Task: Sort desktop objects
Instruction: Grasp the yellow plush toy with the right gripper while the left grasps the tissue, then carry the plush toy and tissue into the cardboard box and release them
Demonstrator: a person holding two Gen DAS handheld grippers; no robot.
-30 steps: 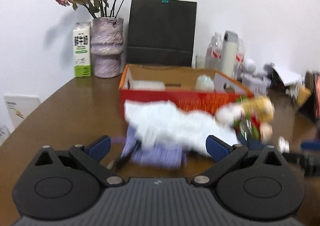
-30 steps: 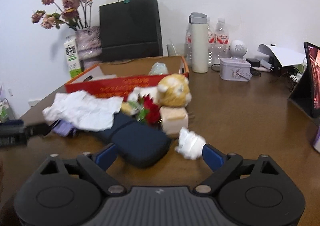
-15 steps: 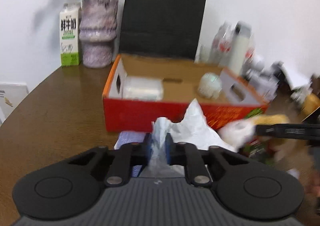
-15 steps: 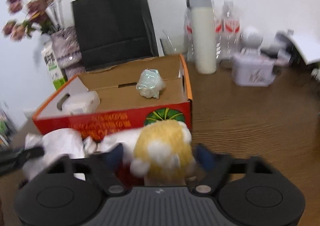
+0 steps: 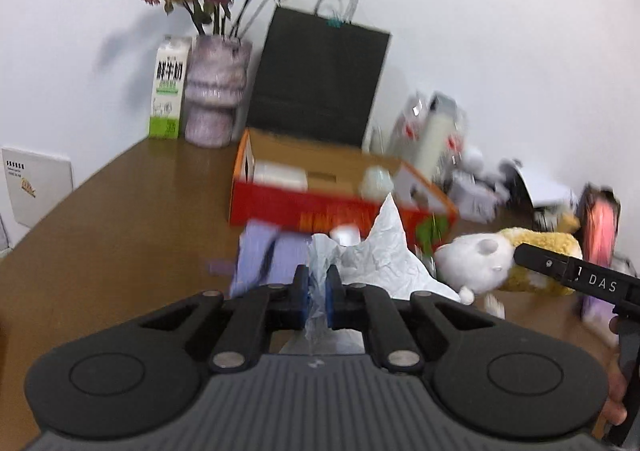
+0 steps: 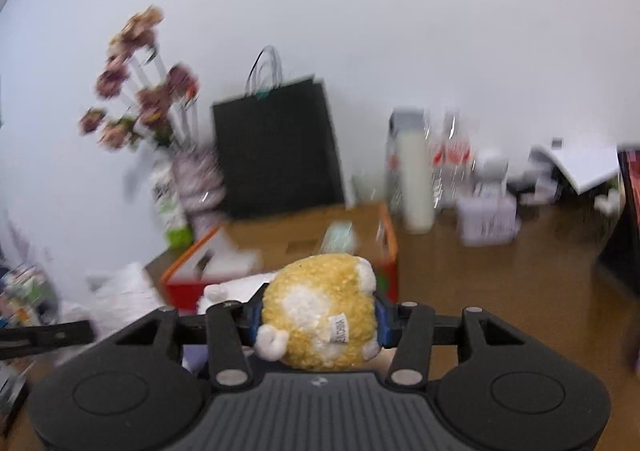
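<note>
Left gripper [image 5: 317, 293] pinches the white paper [image 5: 384, 251] before the box [image 5: 340, 207]; right gripper [image 6: 318, 321], jaws just closing, clamps the plush [image 6: 320, 315], whose face only the left view shows.

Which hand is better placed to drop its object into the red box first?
Probably right: the right gripper holds the plush toy just before the red box; the left gripper's paper trails lower.

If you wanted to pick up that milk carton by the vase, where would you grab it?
Probably the milk carton across its two flat side walls, around mid-height, coming level from the front. It stands upright, with the vase close on its right, so the open tool should straddle it narrowly.
</note>
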